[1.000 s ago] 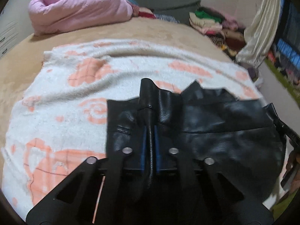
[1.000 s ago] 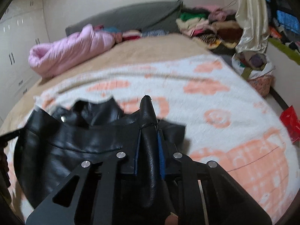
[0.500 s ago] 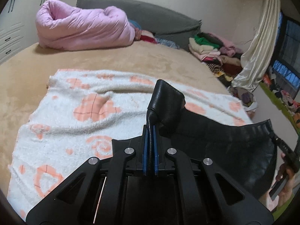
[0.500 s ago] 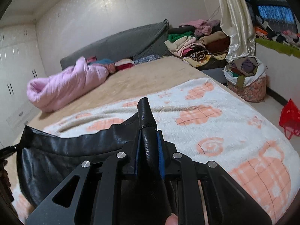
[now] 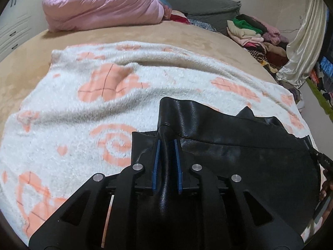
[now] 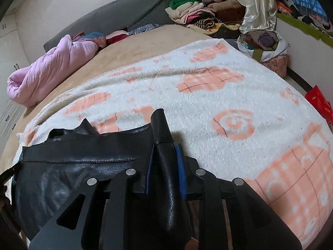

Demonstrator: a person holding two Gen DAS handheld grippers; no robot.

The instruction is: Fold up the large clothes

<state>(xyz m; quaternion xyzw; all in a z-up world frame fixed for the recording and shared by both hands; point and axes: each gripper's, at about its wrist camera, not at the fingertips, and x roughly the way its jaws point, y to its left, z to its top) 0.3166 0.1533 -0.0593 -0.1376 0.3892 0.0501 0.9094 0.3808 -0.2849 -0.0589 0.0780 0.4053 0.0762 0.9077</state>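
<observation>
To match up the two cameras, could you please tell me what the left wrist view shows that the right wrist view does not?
Only the left wrist view shows no item of its own, just the pink quilt larger. Only the right wrist view shows the red box and the full basket. Both show the black jacket, the patterned blanket and the clothes pile.

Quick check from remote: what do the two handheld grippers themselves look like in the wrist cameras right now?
Both match: the left gripper and right gripper have matte black angular frames with triangular cut-outs, four round silver bolt heads across the linkage, and blue pads lining the inner faces of the fingers. No cables, markings or sleeves show.
</observation>
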